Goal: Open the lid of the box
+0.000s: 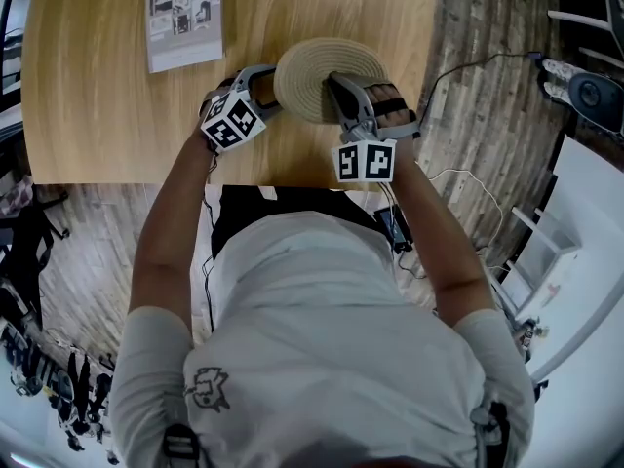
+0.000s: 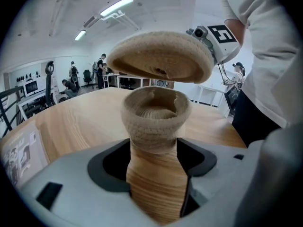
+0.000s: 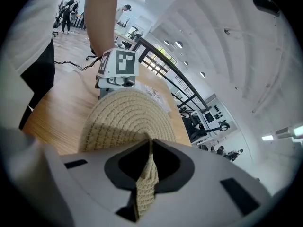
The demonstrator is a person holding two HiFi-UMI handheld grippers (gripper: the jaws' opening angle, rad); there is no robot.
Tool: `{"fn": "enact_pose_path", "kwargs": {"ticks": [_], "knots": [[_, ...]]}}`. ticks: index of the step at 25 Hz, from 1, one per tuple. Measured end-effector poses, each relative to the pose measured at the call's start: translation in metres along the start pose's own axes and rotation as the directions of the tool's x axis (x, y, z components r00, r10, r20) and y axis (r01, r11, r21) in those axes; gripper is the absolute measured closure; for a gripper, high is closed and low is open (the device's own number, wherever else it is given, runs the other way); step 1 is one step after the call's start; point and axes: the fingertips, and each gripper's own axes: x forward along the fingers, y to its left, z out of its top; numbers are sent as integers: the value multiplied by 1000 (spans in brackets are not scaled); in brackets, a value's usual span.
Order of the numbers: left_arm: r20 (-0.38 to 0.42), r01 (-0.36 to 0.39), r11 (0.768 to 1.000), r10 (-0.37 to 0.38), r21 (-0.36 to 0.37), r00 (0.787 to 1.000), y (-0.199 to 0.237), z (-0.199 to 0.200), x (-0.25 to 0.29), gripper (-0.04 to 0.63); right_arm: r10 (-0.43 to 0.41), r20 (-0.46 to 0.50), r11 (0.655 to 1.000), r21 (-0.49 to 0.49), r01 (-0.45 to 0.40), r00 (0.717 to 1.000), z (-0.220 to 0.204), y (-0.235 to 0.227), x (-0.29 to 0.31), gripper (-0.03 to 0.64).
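Box (image 2: pixel 156 117) stands upright, mouth up, near the table's (image 1: pixel 117 105) front right corner. Left gripper (image 2: pixel 154 157) fingers pinch its base. Right gripper (image 3: pixel 149 150) fingers clamp the lid (image 1: pixel 312 66) rim; the lid is off and tilted, above the box.

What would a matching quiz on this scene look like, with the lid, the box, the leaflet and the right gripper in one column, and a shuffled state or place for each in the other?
Column one:
1. lid
2. box
3. leaflet
4. right gripper

Column two:
A. lying flat on the table, on the side away from the person
B. raised and tilted above the box
C. fingers shut on the lid's rim
D. open-topped, standing at the left gripper fingers

Pairs: 1-B, 2-D, 3-A, 4-C
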Motion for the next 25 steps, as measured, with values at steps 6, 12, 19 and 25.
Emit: {"fn": "enact_pose_path", "kwargs": {"ticks": [6,12,19,25], "knots": [[3,-19,1000,19,-19,1000,-3,-3,-14,285,-26,-1,997,78,26,1000,2,-12,-12,585],[44,-72,996,75,-50,996,1,14,-47,285,-62,3,986,154,61,998,17,-25,-23,584],[166,-113,990,126,-87,978,6,67,-98,287,-118,14,959,263,110,993,43,-36,-41,584],[258,-134,987,153,-88,954,-15,115,-137,287,-160,45,895,428,126,986,64,-39,-72,584]]}}
